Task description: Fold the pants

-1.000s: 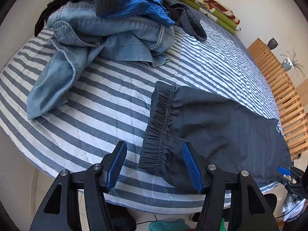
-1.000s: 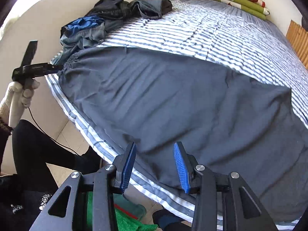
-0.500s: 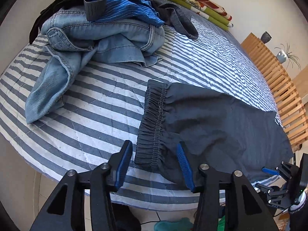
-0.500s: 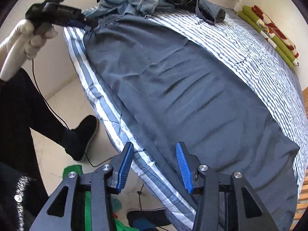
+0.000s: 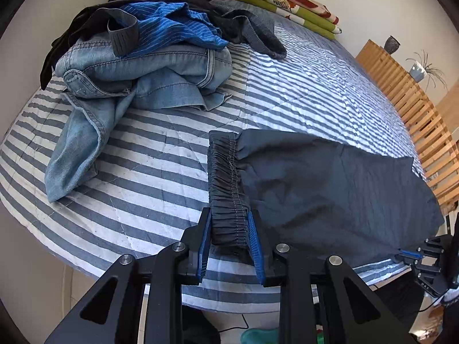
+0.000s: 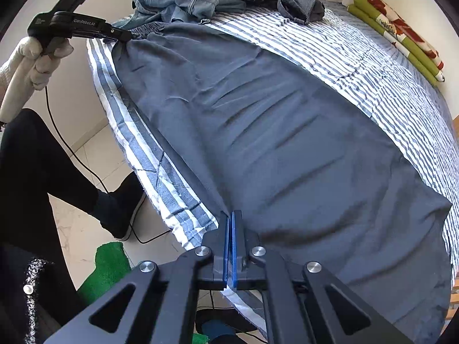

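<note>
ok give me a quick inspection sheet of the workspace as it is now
Surface: bed with striped cover, rumpled in places.
Job's things: dark grey pants spread flat along the near edge, elastic waistband at one end.
Clutter: heap of jeans and other clothes at the far corner; folded green blanket by the wall.
Grippers: left gripper closing, waistband between its pads; right gripper shut on the pants' near edge.
Cables: black cable hanging below the left hand to the floor.
Surroundings: wooden slatted rack, a vase and a potted plant beyond the bed; green mat on pale floor.
</note>
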